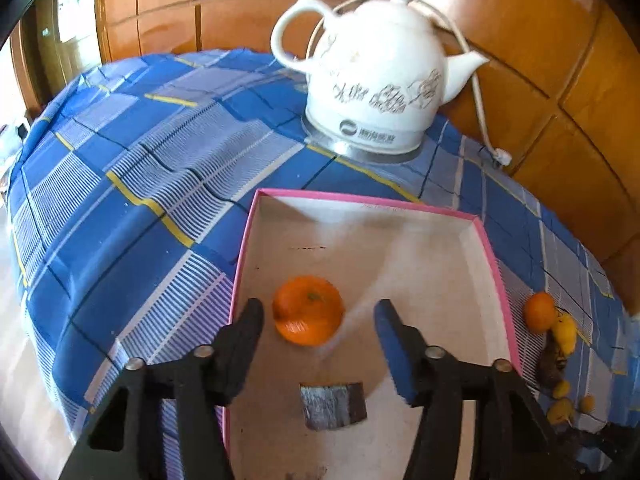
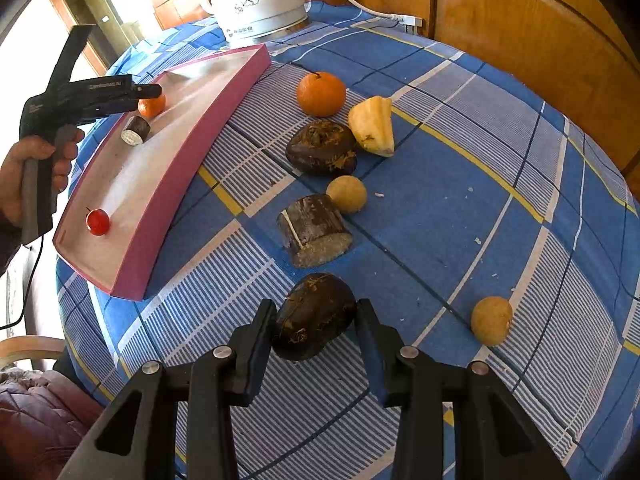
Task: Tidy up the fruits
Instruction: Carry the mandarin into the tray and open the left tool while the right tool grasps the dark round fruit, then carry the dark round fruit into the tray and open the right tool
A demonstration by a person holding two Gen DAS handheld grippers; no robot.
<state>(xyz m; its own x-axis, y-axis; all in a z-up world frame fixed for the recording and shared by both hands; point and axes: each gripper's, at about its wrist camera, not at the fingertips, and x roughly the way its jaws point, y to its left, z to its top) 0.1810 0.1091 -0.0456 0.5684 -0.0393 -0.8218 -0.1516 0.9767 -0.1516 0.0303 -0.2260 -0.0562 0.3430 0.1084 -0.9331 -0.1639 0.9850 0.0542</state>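
Wood panelling backed a table draped in a blue checked cloth, its squares crossed by white stripes and thin yellow lines. On that cloth lay a pink-edged tray, and inside it sat a mandarin, resting free just ahead of the left gripper, whose jaws stood apart and touched nothing. Nearer the camera in the tray lay a dark cut stub, and a red cherry tomato sat toward the tray's other end. Beside the tray, the right gripper straddled a dark brown fruit; whether its pads pressed it I cannot tell. Beyond the tray stood a white ceramic kettle with its cord trailing along the wall.
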